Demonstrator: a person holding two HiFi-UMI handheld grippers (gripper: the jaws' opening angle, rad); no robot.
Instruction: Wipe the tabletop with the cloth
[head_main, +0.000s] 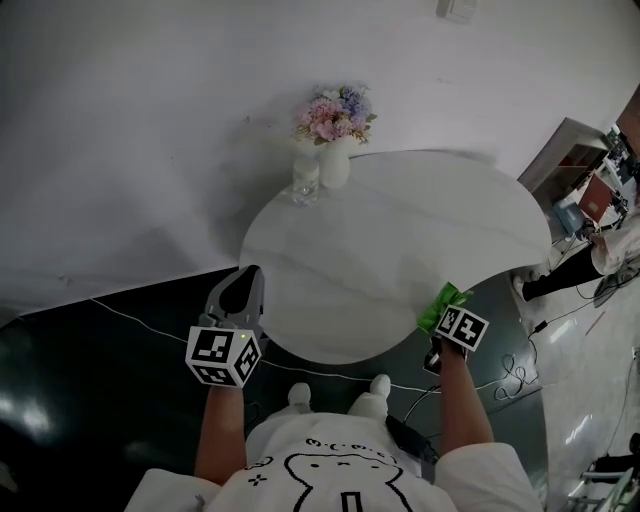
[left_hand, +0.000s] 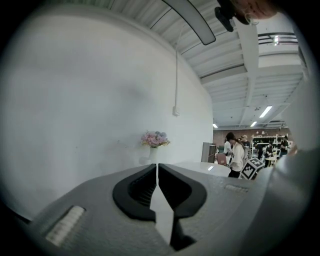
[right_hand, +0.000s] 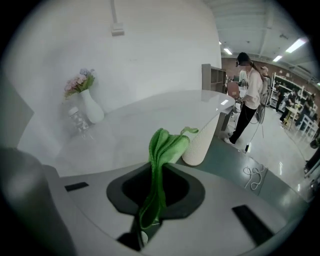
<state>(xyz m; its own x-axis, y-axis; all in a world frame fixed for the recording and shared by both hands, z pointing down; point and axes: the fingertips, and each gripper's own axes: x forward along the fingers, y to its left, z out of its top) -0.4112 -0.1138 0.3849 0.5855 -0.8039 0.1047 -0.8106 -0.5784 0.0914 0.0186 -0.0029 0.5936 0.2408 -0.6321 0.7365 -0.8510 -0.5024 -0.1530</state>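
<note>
A round white table (head_main: 400, 240) stands against the white wall. My right gripper (head_main: 441, 310) hangs at the table's front right edge, shut on a green cloth (head_main: 442, 299). In the right gripper view the cloth (right_hand: 165, 148) is folded, pinched between the jaws, and sticks up past the right gripper (right_hand: 159, 172) above the tabletop (right_hand: 145, 127). My left gripper (head_main: 246, 278) sits at the table's front left edge. In the left gripper view the left gripper (left_hand: 158, 169) is shut with nothing in it, its jaws meeting at a thin slit.
A white vase (head_main: 334, 165) of pink flowers (head_main: 335, 112) and a clear glass bottle (head_main: 305, 180) stand at the table's far edge by the wall. The ribbed table base (right_hand: 202, 142) shows below. Cables (head_main: 515, 378) lie on the floor. A person (right_hand: 248, 95) stands to the right.
</note>
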